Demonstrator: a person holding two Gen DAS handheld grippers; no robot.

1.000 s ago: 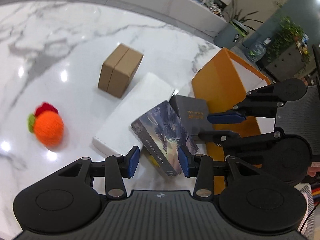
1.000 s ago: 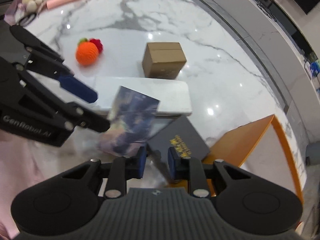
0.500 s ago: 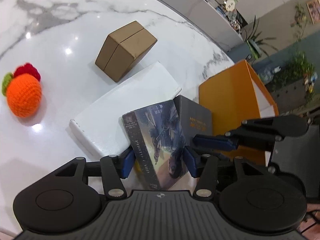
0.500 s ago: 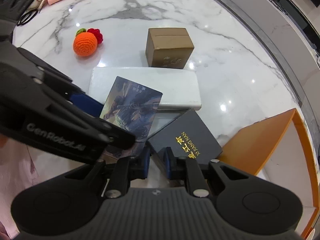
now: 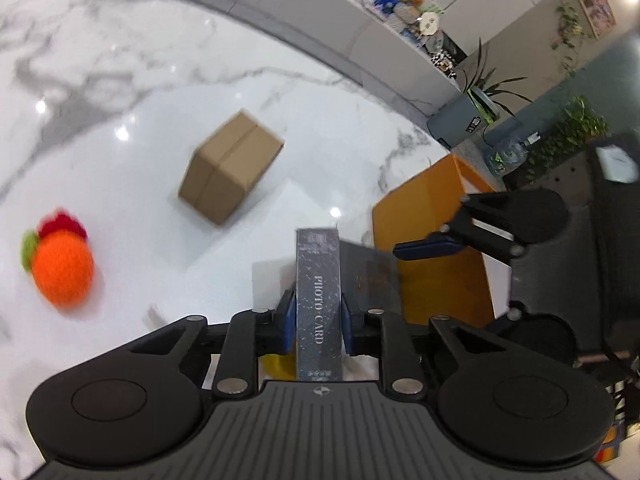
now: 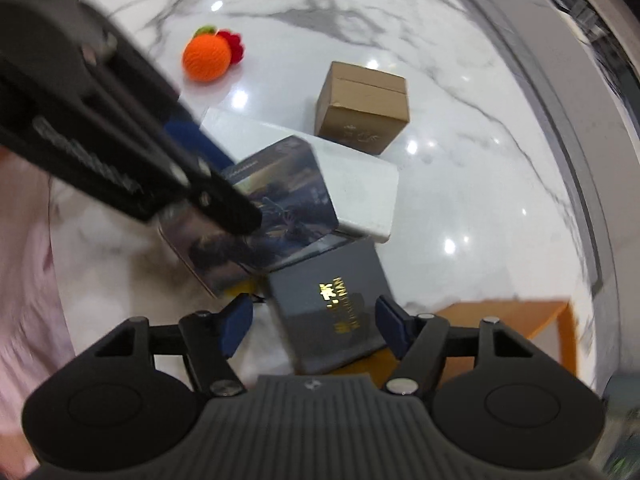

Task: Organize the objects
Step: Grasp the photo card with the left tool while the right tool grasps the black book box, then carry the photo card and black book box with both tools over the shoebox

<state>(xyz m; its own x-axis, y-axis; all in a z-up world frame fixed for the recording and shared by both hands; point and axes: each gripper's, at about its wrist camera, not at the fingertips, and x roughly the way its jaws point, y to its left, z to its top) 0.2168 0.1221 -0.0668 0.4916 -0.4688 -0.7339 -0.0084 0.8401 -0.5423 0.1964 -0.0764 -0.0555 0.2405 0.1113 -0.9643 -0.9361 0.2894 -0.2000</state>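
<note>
My left gripper [image 5: 319, 320] is closing, and its blue pads press both sides of a dark photo card box [image 5: 319, 300] held on edge, spine toward the camera. In the right wrist view the same photo card box [image 6: 280, 200] tilts above the white flat box [image 6: 360, 188], under the left gripper's fingers [image 6: 224, 204]. My right gripper [image 6: 314, 326] is opening; a dark box with gold lettering [image 6: 332, 304] lies between its spread pads, which do not press it. One of the right gripper's fingers [image 5: 432, 245] shows beside the dark box [image 5: 368, 276].
On the marble table [image 5: 120, 80] stand a brown cardboard box [image 5: 230, 168] [image 6: 362, 108] and an orange crochet ball [image 5: 60, 268] [image 6: 206, 58]. An orange open box [image 5: 424, 200] [image 6: 500, 316] sits by the table's right edge. A pink sleeve [image 6: 24, 280] fills the left.
The left jaws have closed onto the photo card box, which now stands edge-on to the camera. The right jaws, narrow before, have spread wide around the dark box.
</note>
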